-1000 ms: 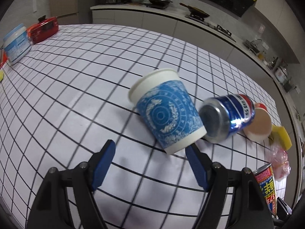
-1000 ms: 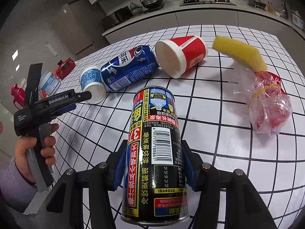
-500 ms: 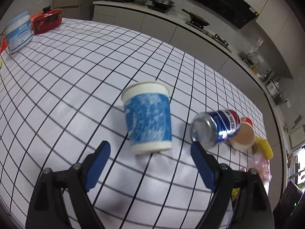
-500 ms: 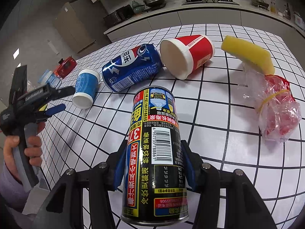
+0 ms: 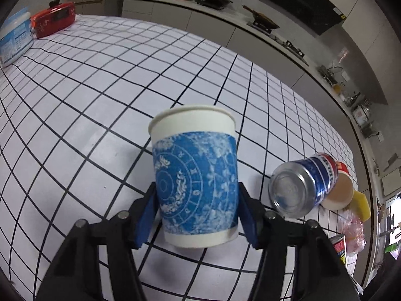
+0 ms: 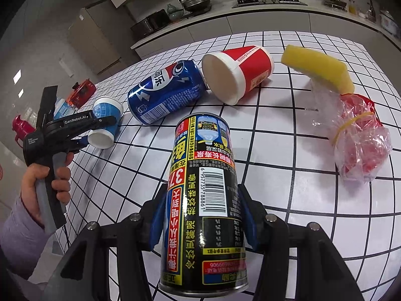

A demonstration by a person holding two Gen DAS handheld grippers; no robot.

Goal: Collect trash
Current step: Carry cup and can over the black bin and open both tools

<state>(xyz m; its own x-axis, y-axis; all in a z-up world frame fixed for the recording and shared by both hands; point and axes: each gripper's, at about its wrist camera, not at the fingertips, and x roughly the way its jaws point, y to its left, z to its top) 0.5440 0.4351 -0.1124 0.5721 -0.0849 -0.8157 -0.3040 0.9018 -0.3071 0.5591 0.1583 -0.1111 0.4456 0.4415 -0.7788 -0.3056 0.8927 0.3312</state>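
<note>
My left gripper (image 5: 196,215) is shut on a blue and white paper cup (image 5: 195,175), its blue pads pressed on both sides near the cup's base. The cup lies on its side on the checked table; it also shows in the right wrist view (image 6: 105,123) with the left gripper (image 6: 100,125) on it. My right gripper (image 6: 200,220) is shut on a black drink can (image 6: 203,200) and holds it over the table. A blue Pepsi can (image 6: 165,92), a red paper cup (image 6: 238,72), a yellow sponge (image 6: 318,67) and a crumpled plastic bag (image 6: 358,138) lie on the table.
The white table with black grid lines (image 5: 100,87) carries a red box (image 5: 52,22) and a white and blue tub (image 5: 15,40) at its far left corner. A kitchen counter (image 5: 225,17) with pots and a stove runs behind the table.
My left gripper moved forward around the blue cup and shut on it. My right gripper held the black can steady.
</note>
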